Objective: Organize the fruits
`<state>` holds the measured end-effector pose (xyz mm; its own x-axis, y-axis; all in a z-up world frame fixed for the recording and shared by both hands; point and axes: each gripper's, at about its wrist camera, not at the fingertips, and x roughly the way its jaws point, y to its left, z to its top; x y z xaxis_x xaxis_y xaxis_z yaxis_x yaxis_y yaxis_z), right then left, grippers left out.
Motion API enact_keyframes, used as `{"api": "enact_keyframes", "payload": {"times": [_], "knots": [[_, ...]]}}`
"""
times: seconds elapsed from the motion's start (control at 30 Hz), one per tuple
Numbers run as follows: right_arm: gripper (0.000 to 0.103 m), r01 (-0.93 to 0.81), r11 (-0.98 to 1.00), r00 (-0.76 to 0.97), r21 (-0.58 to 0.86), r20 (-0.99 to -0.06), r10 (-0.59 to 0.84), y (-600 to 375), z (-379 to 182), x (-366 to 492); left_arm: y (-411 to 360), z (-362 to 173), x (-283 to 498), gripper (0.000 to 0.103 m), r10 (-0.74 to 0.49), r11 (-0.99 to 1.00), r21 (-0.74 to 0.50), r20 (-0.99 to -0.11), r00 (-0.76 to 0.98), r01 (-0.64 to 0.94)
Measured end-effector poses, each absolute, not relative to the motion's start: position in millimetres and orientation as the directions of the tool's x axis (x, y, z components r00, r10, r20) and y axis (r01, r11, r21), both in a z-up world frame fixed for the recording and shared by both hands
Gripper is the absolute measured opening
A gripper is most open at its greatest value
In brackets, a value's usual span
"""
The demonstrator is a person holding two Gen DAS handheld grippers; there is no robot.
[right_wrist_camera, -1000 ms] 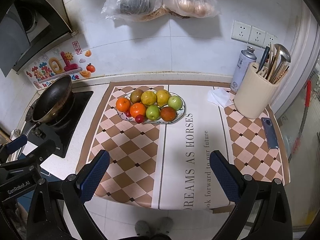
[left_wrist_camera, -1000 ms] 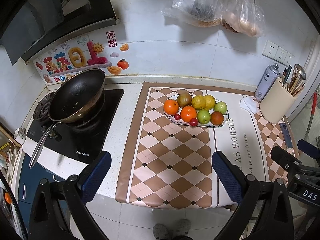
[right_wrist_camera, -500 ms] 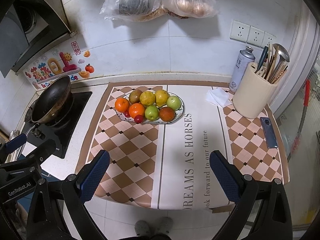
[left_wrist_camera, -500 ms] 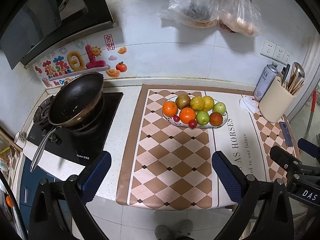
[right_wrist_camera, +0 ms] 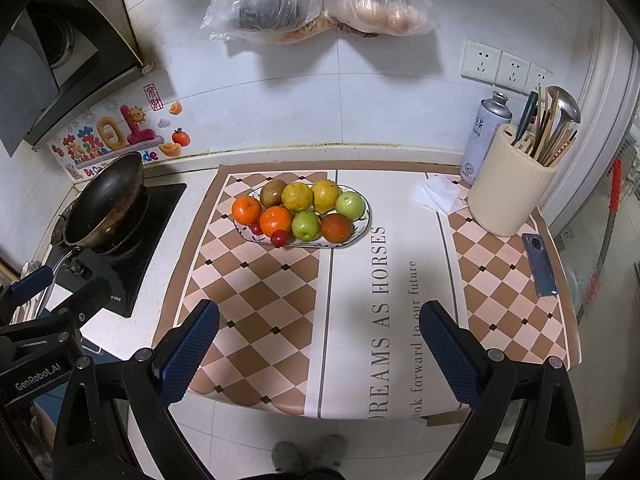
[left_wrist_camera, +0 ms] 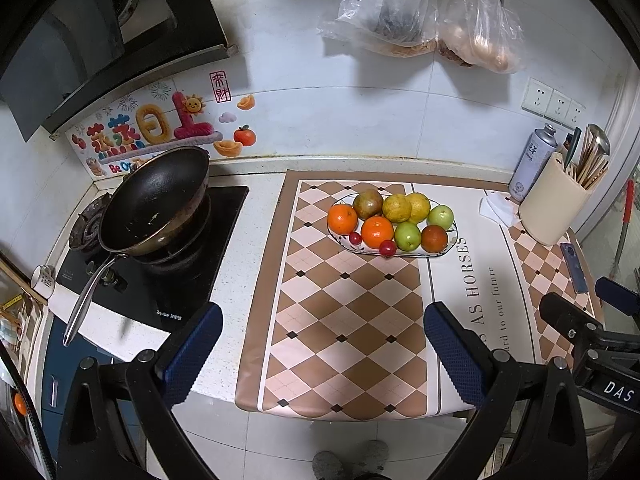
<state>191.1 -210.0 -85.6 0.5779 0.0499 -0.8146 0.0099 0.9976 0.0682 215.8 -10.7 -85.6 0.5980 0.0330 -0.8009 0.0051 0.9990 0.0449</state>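
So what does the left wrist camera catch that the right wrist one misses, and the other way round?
Only the left view shows the white mug at the stove's near corner and the pan's whole handle. Only the right view shows all three wall sockets and the whole phone. Both share the fruit plate, the pan, the utensil holder, the hanging bags, and an open, empty claw each: left, right.

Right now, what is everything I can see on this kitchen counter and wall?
plate: 1, white patterned, on checked mat
oranges: 2, orange, plate's left
green apples: 2, green, plate's right
yellow citrus: 2, plate's back
small red fruits: 2, plate's front
wok: 1, black, on stove
utensil holder: 1, cream, right
phone: 1, grey, right
plastic bags: 2, clear, on wall
left hand-held gripper: open
right hand-held gripper: open
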Motion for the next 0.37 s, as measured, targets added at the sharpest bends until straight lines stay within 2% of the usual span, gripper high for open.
{"api": "enact_keyframes", "payload": {"times": [0.37], "knots": [[0.102,0.011,0.998,0.578,0.069,-0.815,0.05,-208.3,-86.4,190.5,-9.2,-84.8,214.8,0.103,0.029,0.999,0.043,-0.798,0.602,0.008]]}}
